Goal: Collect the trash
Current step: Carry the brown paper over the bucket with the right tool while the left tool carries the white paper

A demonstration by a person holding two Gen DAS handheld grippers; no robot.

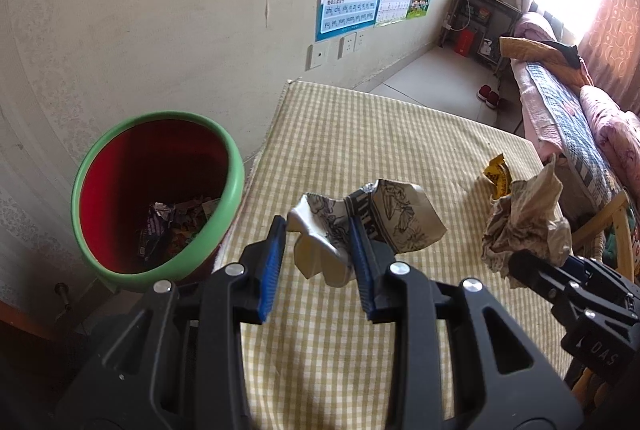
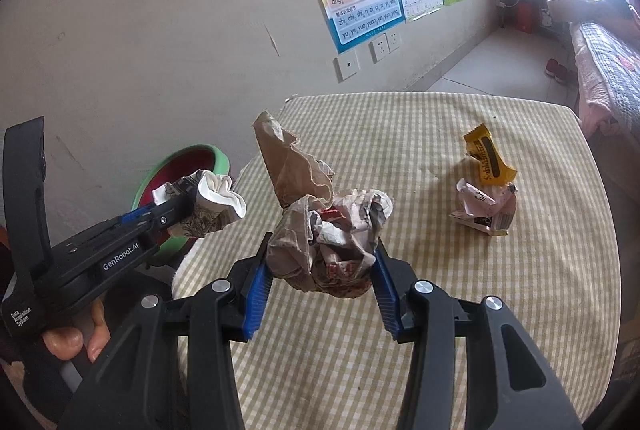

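Your left gripper (image 1: pixel 320 250) is clenched on a printed paper scrap (image 1: pixel 360 226) and your right gripper (image 2: pixel 320 270) on a crumpled brown wad (image 2: pixel 320 242), both lifted clear of the worktop (image 1: pixel 360 134), presumably for dropping into the green-rimmed bin (image 1: pixel 236 190) beside it, while two wrappers (image 2: pixel 486 190) remain.

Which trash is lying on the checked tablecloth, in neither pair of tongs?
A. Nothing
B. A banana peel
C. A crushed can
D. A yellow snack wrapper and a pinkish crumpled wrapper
D: in the right wrist view, the yellow snack wrapper and the pinkish crumpled wrapper lie together on the checked tablecloth, apart from both loaded tongs.
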